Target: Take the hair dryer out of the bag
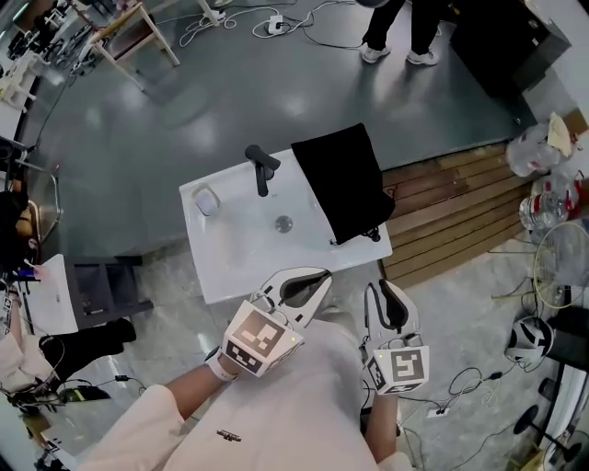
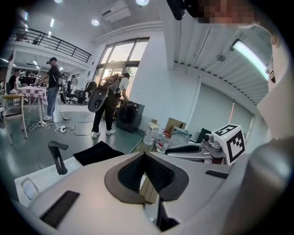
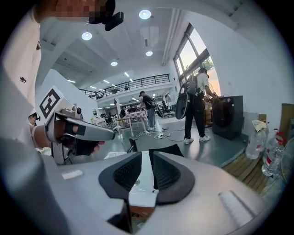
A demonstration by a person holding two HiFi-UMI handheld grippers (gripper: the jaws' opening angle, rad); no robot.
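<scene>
Seen from above, a person in a pale long-sleeved top holds a claw in each hand, close to the body and pointing away toward a white tabletop (image 1: pixel 230 267).

The left claw (image 1: pixel 322 274) is shut tight, its dark ribbed pads pressed together with nothing between them. Its tip sits over the near edge of the tabletop. The right claw (image 1: pixel 383 285) is just to its right, short of the tabletop's near right corner. Its jaws stand a narrow gap apart and hold nothing; through the gap only the tabletop and the bag beyond can be seen.

The tabletop has a shallow basin with a round drain (image 1: pixel 283 223) near its middle. A black tap (image 1: pixel 262 168) stands upright at the far edge, and a small pale rounded object (image 1: pixel 207 201) sits in the far left corner.

A black bag (image 1: pixel 345 179) lies flat across the right side of the tabletop, reaching from the far edge almost to the near right corner. It is well apart from both claws. The hair dryer cannot be seen in any view; only the outside of the bag shows.

To the right of the tabletop, wooden slats (image 1: pixel 451 207) cover the floor, with clear plastic bottles (image 1: pixel 548 202) farther right. Beyond the tabletop lies a grey floor (image 1: pixel 184 110). At the far side another person's legs (image 1: pixel 400 32) stand beside loose white cables (image 1: pixel 317 28).
</scene>
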